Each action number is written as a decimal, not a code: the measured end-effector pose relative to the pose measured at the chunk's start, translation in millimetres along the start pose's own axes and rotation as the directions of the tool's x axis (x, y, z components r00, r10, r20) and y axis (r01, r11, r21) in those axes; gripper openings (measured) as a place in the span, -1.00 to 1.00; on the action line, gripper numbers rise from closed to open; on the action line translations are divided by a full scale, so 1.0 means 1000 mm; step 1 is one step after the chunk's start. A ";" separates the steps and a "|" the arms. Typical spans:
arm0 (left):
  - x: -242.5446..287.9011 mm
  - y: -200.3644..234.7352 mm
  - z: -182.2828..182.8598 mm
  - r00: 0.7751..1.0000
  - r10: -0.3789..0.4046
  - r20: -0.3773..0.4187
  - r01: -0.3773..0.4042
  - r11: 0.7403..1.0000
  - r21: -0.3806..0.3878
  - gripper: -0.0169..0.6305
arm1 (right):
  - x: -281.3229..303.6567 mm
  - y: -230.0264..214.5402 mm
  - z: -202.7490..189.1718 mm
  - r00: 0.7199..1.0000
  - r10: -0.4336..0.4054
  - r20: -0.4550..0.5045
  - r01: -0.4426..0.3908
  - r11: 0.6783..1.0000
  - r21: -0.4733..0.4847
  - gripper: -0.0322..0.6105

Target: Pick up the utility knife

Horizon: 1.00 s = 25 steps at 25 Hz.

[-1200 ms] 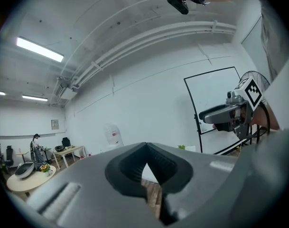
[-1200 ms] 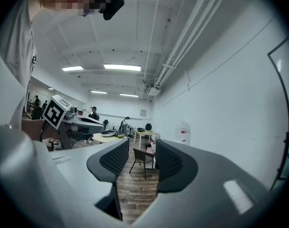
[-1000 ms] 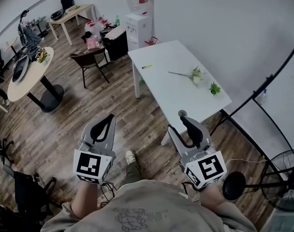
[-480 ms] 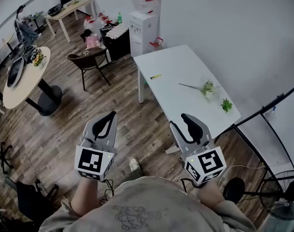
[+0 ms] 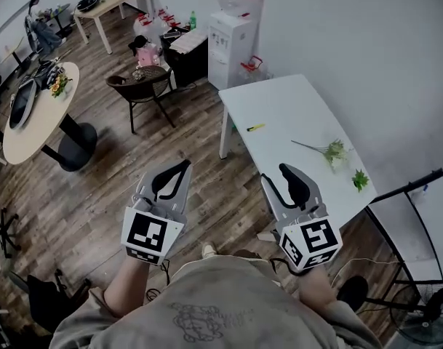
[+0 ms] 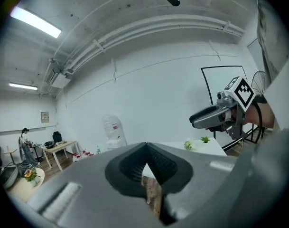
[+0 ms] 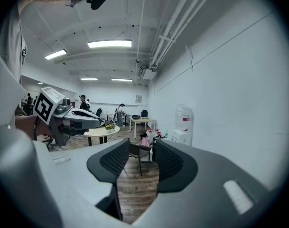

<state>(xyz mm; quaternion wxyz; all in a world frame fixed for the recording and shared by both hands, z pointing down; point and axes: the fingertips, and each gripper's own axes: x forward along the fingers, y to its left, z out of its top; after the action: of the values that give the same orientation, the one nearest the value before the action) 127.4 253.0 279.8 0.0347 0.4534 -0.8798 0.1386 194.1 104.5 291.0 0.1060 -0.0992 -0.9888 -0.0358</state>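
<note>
The utility knife (image 5: 255, 127) lies on the white table (image 5: 294, 107) near its left edge, at 11 o'clock from the right gripper (image 5: 284, 169) and well apart from it. Likely light, stiff and smooth-sided, it is best pinched across its mid-body. It shows only as a small yellow sliver. The left gripper (image 5: 185, 165) has its tips pressed together on nothing; the right's stand slightly spread, empty.

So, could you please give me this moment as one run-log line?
stage: pre-grasp | left gripper: shut, empty | right gripper: open, empty | utility knife: on white table, untouched
</note>
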 end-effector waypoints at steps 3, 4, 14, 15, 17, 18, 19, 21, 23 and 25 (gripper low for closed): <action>0.010 0.016 -0.005 1.000 0.000 -0.001 0.000 1.000 -0.004 -0.95 | 0.021 0.001 -0.004 1.000 0.006 -0.017 -0.006 1.000 0.004 -0.28; 0.013 0.020 -0.005 1.000 0.000 0.000 0.000 1.000 -0.006 -0.95 | 0.026 0.001 -0.007 1.000 0.009 -0.023 -0.009 1.000 0.004 -0.28; 0.071 0.042 -0.027 1.000 -0.014 -0.027 0.014 1.000 -0.024 -0.95 | 0.085 -0.034 -0.037 0.996 0.023 -0.087 -0.021 0.999 0.029 -0.28; 0.079 0.046 -0.029 0.999 -0.019 -0.033 0.018 1.000 -0.021 -0.95 | 0.093 -0.038 -0.039 0.996 0.022 -0.090 -0.020 0.999 0.032 -0.28; 0.096 0.053 -0.033 0.999 -0.030 -0.044 0.030 1.000 -0.008 -0.95 | 0.112 -0.047 -0.041 0.996 0.017 -0.092 -0.014 0.999 0.029 -0.28; 0.105 0.057 -0.035 0.998 -0.037 -0.049 0.037 0.999 -0.002 -0.95 | 0.123 -0.052 -0.040 0.996 0.015 -0.089 -0.013 1.000 0.023 -0.29; 0.115 0.062 -0.037 0.998 -0.044 -0.051 0.044 0.999 0.006 -0.95 | 0.135 -0.056 -0.040 0.996 0.015 -0.085 -0.013 1.000 0.018 -0.28; 0.138 0.073 -0.038 0.997 -0.057 -0.055 0.058 0.998 0.024 -0.95 | 0.158 -0.067 -0.040 0.997 0.021 -0.078 -0.018 0.999 0.029 -0.28; 0.164 0.085 -0.040 0.995 -0.066 -0.072 0.068 0.997 0.030 -0.95 | 0.180 -0.083 -0.042 0.997 0.022 -0.079 -0.018 0.998 0.054 -0.28; 0.192 0.098 -0.040 0.993 -0.076 -0.088 0.079 0.996 0.033 -0.95 | 0.202 -0.103 -0.045 0.995 0.012 -0.095 -0.005 0.997 0.075 -0.28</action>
<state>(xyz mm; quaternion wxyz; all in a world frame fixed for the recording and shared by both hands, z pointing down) -67.4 166.7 333.6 0.0699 0.4814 -0.8565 0.1727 -10.9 38.0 373.4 0.1566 -0.0978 -0.9828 -0.0031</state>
